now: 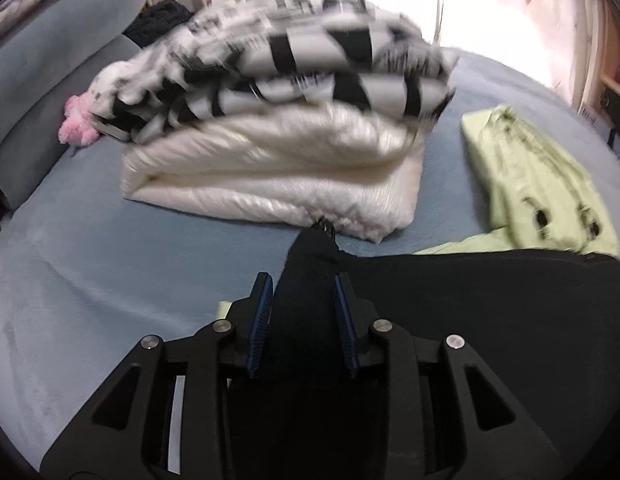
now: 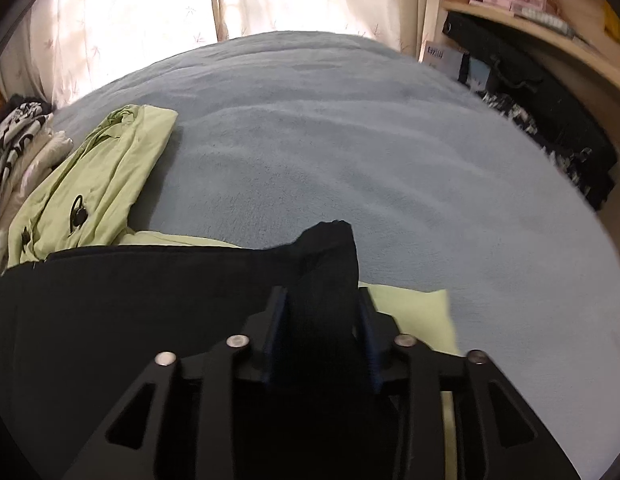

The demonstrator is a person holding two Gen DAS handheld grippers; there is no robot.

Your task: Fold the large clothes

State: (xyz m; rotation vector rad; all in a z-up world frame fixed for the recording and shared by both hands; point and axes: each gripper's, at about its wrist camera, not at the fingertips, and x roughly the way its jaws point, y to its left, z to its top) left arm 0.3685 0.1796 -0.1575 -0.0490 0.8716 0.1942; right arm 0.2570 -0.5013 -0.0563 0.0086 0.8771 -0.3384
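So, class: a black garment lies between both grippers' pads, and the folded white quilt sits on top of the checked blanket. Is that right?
Not quite. The left wrist view shows the checked blanket on top of the white quilt, not under it. The black garment does lie between the pads of the left gripper and right gripper.

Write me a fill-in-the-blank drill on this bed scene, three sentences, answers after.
1. The garment between the left gripper pads and in the right gripper is ____ in colour.
2. The checkered cloth lies on top of a folded ____ quilted item.
3. The garment lying beside that stack is light ____.

Answers: black; white; green
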